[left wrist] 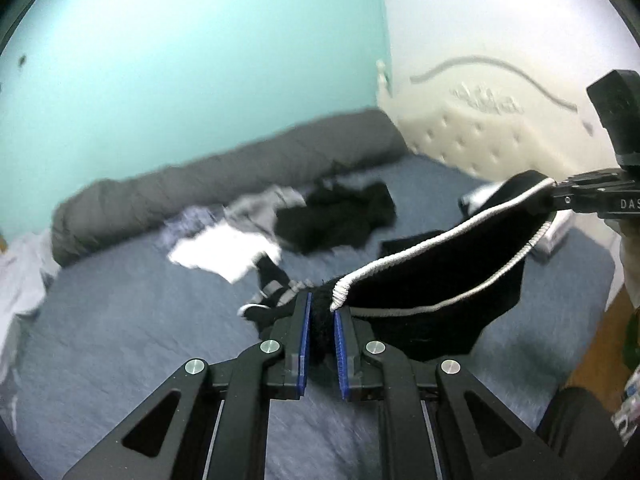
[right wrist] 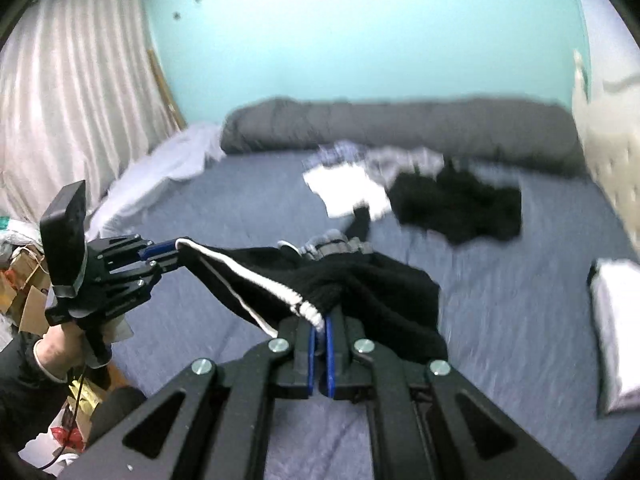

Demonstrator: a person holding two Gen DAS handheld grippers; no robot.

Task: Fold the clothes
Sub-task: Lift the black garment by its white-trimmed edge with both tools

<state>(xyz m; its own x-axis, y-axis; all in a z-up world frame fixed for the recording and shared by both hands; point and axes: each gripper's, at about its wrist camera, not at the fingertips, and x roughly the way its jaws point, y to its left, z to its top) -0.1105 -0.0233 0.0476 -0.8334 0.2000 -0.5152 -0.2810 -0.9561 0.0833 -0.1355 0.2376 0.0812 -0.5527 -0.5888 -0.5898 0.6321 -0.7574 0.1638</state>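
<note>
Black white-trimmed garment hangs stretched above the bed, left claw and right claw each pinching its trim.

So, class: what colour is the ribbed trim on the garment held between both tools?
White trim on a black garment; clearest in the left wrist view.

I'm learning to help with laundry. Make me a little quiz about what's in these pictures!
1. True or false: the left gripper and the right gripper both pinch the black knitted garment with white trim.
2. What lies beside the crumpled black clothing on the blue bedsheet: A) white cloth, B) red towel, C) green hat?
3. What long grey thing lies along the turquoise wall?

Key: 1 true; 2 A; 3 a rolled grey blanket.
</note>
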